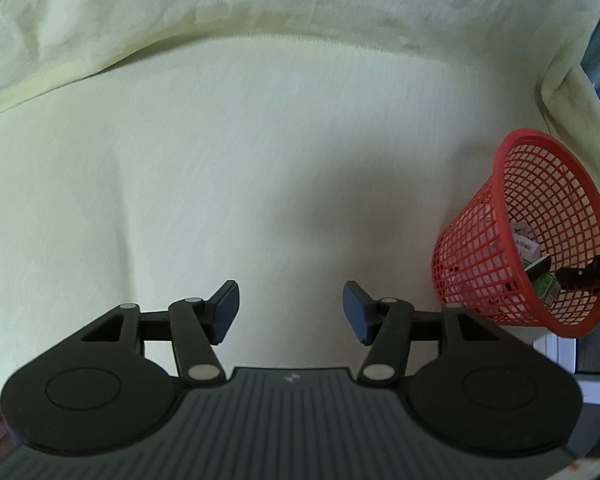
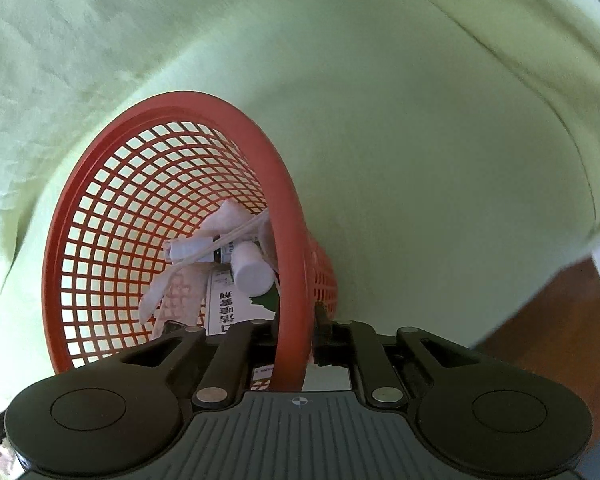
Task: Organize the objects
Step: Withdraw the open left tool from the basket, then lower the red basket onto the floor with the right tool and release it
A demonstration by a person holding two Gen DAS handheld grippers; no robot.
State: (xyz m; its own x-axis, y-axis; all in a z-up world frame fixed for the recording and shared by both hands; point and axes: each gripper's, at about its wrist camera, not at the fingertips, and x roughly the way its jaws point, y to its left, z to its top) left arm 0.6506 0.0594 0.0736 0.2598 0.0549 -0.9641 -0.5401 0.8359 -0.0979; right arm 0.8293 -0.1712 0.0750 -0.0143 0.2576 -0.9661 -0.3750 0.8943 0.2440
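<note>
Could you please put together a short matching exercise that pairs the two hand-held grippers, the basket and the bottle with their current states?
Things:
1. left hand-held gripper
2. right hand-held gripper
3. red mesh basket
4. white bottle

States:
A. lying inside the basket
B. clamped on the basket's rim
C. open, nothing between its fingers
D. tilted, on the pale green cloth

Pairs: 1-C, 2-B, 3-D, 4-A

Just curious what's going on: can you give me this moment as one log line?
right fingers: clamped on red basket rim | left fingers: open, empty | basket: holds white bottle, boxes | surface: pale green cloth
</note>
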